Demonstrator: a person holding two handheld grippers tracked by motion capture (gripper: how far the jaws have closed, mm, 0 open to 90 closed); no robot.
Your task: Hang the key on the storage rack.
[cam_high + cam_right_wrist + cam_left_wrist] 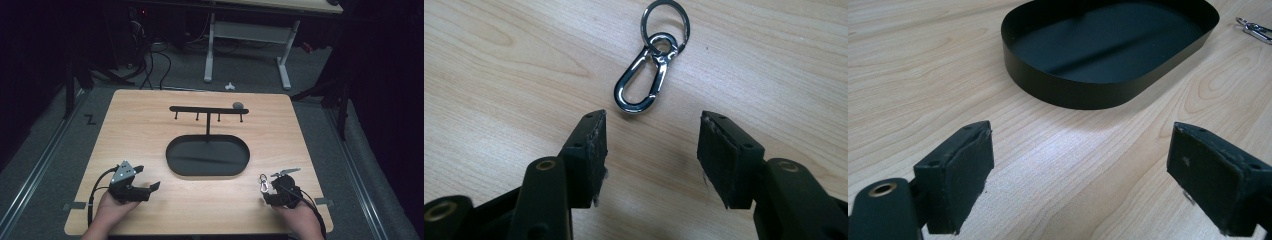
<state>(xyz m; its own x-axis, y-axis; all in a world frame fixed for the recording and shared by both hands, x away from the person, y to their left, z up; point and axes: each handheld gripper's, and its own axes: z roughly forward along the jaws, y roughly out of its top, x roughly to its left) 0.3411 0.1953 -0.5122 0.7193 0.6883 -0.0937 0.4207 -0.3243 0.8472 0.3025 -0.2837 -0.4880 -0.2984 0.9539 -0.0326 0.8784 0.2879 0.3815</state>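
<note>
A shiny metal carabiner point(640, 85) with a key ring point(665, 20) on its far end lies flat on the wooden table, just beyond my right gripper's point(651, 150) open jaws. From above, the carabiner point(263, 183) sits at the tips of the right gripper point(268, 192), near the table's front right. A black oval tray point(207, 157) lies at the table's centre. Behind it stands a black T-shaped rack point(208, 111) with several hooks. My left gripper point(146, 177) rests open at the front left with nothing between its fingers. Ahead of the left gripper point(1080, 170) is the tray's wall point(1073, 95).
A small grey lump point(238, 105) sits on the right end of the rack's bar. The carabiner point(1255, 29) shows at the far right edge of the left gripper view. Beyond the table are a desk frame point(250, 45) and cables point(150, 55) on the floor.
</note>
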